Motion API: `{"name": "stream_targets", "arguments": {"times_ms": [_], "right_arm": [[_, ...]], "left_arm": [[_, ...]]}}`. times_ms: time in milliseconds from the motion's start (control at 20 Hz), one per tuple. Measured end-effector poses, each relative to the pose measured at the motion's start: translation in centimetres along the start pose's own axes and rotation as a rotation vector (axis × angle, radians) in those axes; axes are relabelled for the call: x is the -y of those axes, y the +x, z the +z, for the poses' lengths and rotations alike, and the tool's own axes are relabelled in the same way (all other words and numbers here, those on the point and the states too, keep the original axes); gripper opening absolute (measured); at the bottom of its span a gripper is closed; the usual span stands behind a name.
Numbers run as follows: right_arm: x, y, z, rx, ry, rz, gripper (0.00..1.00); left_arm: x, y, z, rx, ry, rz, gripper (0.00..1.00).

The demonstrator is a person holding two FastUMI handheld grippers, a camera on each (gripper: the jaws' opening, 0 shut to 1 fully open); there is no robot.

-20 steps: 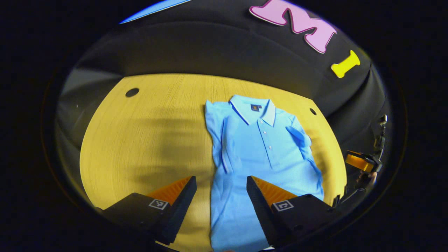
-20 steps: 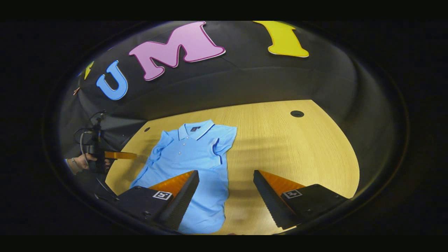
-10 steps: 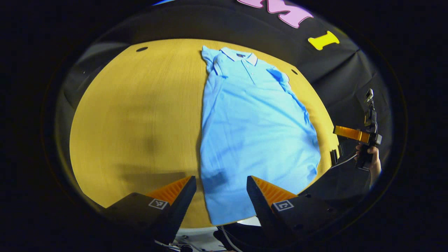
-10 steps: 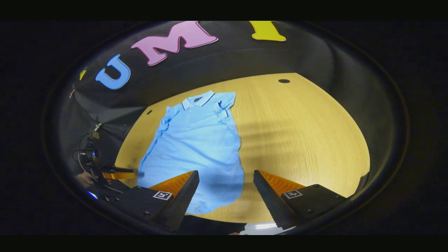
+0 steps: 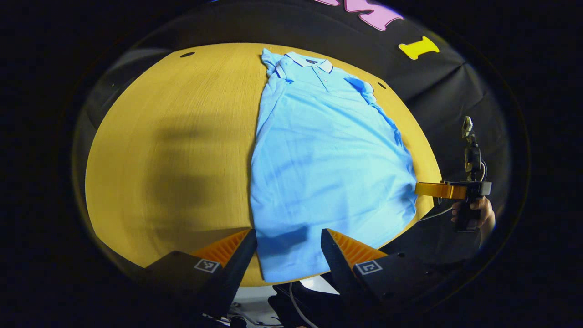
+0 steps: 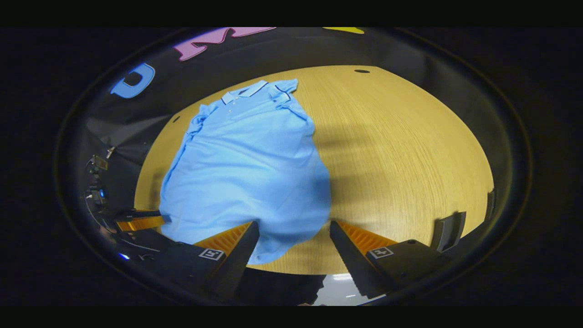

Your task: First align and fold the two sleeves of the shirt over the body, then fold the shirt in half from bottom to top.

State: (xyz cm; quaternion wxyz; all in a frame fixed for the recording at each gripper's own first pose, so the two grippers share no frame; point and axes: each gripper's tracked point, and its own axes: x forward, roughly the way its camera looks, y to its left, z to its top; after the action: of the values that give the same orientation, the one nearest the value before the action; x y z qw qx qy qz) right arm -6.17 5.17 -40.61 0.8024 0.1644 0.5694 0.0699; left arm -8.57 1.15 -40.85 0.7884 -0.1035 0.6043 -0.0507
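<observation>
A light blue polo shirt (image 5: 328, 155) lies flat on the yellow wooden table (image 5: 182, 136), collar far, hem at the near edge, both short sleeves folded in over the body. My left gripper (image 5: 287, 234) stands open above the hem's left corner, nothing between its fingers. In the right gripper view the shirt (image 6: 246, 168) spreads left of centre, and my right gripper (image 6: 294, 225) stands open over the hem's right corner, holding nothing. The right gripper (image 5: 451, 190) also appears in the left gripper view, held by a hand (image 5: 480, 216) off the table's right side. The left gripper (image 6: 136, 221) shows at the shirt's far side.
Small round holes (image 5: 186, 54) (image 5: 381, 85) (image 6: 362, 71) sit near the table's far corners. Bare tabletop (image 6: 401, 150) stretches beside the shirt. Below the near table edge lie cables and a pale floor (image 5: 291, 296). A dark object (image 6: 448, 225) stands off the table's right.
Both grippers have drawn back from over the shirt's middle to its hem at the near table edge and tilted down. Both stayed open. The shirt has not moved.
</observation>
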Motion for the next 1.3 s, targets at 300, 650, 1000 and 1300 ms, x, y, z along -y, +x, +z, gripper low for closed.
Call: {"name": "stream_targets", "arguments": {"times_ms": [300, 650, 1000, 1300], "right_arm": [[-2.0, 1.1, 0.1, -0.056, -0.095, -0.042, 0.83], [-4.2, 1.8, 0.2, -0.078, 0.148, 0.160, 0.12], [-4.7, 1.6, 0.7, -0.017, 0.196, 0.323, 0.12], [-9.1, -0.2, 1.6, -0.029, 0.236, 0.570, 0.12]], "left_arm": [[-0.2, 0.6, -0.1, -0.005, 0.034, 0.061, 0.90], [1.2, 2.5, 1.1, 0.054, 0.142, 0.057, 0.11], [1.8, 1.0, 3.7, 0.121, -0.010, -0.073, 0.06], [3.0, 0.0, 5.2, 0.190, 0.026, -0.112, 0.06]]}}
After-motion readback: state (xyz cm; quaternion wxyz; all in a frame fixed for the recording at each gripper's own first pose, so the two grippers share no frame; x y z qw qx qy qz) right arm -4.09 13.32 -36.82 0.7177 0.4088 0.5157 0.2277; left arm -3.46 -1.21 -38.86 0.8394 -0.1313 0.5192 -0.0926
